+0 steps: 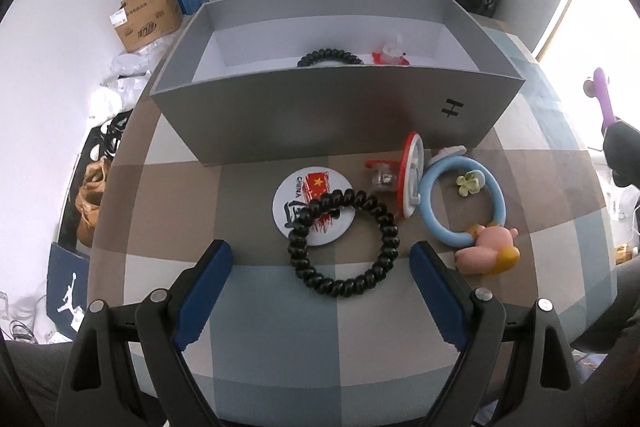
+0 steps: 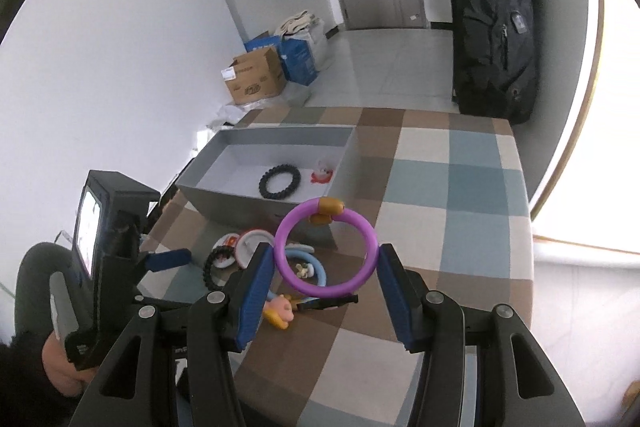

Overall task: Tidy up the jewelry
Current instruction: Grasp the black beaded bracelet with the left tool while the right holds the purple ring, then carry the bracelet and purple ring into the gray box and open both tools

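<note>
That grey box (image 1: 320, 115) is your drop spot at the back of the checked table (image 1: 180, 195), and it already holds a black coil and a red piece. Your right gripper (image 2: 326, 267) is clamped across the purple ring (image 2: 326, 251), lifted clear, so I'd guess it's headed boxward. Your left gripper (image 1: 322, 267) hangs wide open and empty over the black coil bracelet (image 1: 344, 243), lined up to straddle it.

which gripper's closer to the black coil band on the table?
Left. The left gripper hangs over the black coil band, open fingers either side of it. The right gripper is off to the side, raised, gripping a purple ring.
</note>
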`<state>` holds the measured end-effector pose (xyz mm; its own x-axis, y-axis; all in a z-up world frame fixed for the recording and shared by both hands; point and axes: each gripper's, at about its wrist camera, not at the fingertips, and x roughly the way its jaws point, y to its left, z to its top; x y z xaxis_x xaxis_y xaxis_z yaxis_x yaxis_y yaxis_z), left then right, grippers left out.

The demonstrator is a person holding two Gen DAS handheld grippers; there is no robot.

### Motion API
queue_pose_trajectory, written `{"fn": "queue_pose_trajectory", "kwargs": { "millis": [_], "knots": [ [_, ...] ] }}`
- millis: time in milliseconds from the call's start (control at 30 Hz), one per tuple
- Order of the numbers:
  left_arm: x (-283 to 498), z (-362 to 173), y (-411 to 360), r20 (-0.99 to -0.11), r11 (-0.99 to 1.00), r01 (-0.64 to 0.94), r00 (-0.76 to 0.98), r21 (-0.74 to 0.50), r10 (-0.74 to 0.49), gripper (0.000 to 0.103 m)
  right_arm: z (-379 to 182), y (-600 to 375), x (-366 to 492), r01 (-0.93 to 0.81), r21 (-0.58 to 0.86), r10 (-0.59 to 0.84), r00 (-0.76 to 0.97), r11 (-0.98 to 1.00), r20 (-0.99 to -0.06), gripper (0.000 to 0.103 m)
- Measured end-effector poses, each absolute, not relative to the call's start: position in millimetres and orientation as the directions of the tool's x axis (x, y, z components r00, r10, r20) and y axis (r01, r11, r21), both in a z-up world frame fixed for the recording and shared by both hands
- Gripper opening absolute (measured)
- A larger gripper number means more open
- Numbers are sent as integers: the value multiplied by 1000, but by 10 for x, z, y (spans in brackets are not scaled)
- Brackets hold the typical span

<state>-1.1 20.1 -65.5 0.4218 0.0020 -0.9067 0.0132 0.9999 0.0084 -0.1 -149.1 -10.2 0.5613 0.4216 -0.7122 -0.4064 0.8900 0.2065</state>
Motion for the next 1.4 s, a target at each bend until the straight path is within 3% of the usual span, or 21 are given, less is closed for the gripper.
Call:
{"fn": "queue_pose_trajectory", "kwargs": {
  "millis": [233,367,967,1400],
  "knots": [
    [-13,-602,155,-899,997,54,433,-48,-66,47,-58,-1529,-14,-403,228,437,563,886,-702,52],
    [6,-585,170,-899,996,40,427,-86,-94,41,-44,-1522,-19,-404,229,439,567,886,-697,52],
    [59,-356,524,-833,921,-54,451,-385,-321,39,72,-1272,53,-442,220,462,572,870,-677,52],
    [181,24,521,-771,946,9,578,-323,-268,39,90,-1136,255,-453,250,489,551,856,-676,52]
  ]
}}
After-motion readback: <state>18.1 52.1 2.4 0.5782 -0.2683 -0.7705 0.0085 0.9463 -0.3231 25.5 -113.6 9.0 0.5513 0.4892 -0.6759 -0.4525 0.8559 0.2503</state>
